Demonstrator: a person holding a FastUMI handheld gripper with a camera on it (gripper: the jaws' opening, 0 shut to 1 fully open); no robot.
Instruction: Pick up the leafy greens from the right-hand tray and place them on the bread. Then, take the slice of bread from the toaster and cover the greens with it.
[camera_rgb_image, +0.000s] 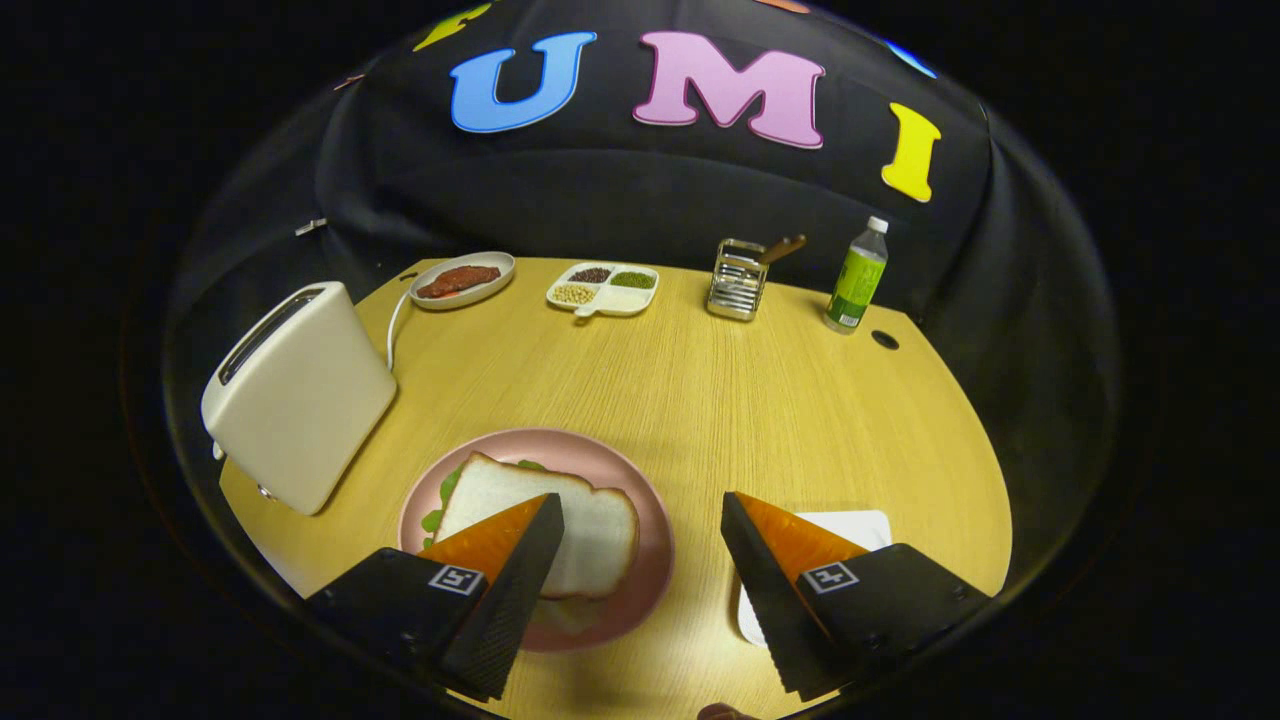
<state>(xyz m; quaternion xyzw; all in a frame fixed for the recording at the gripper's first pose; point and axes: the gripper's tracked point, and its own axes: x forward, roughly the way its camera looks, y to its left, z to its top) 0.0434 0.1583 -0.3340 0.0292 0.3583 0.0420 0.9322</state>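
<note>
Tool (640, 560): fingers spread wide, nothing held.
Top bread slice (545, 520): laid over greens (447, 490) on pink plate (655, 560).
Step judged: release made; tool to be lifted straight, slice left unnudged.

Claw (642, 560): two black wedge-shaped fingers (500, 610) showing ribbed inner faces, orange panels lying on top, and a small square black-and-white marker tag sitting on each finger's housing; jaws standing apart.

The tabletop (700, 400) shows pale wood grain with a soft sheen. The toaster (300, 410) looks smooth, matt cream plastic, the pink plate (655, 560) satiny. The rack (737, 280) in the upper right gleams like metal (bright highlights). The hand-held gripper (640, 550), fingers parted, has ribbed black pads (510, 600).
</note>
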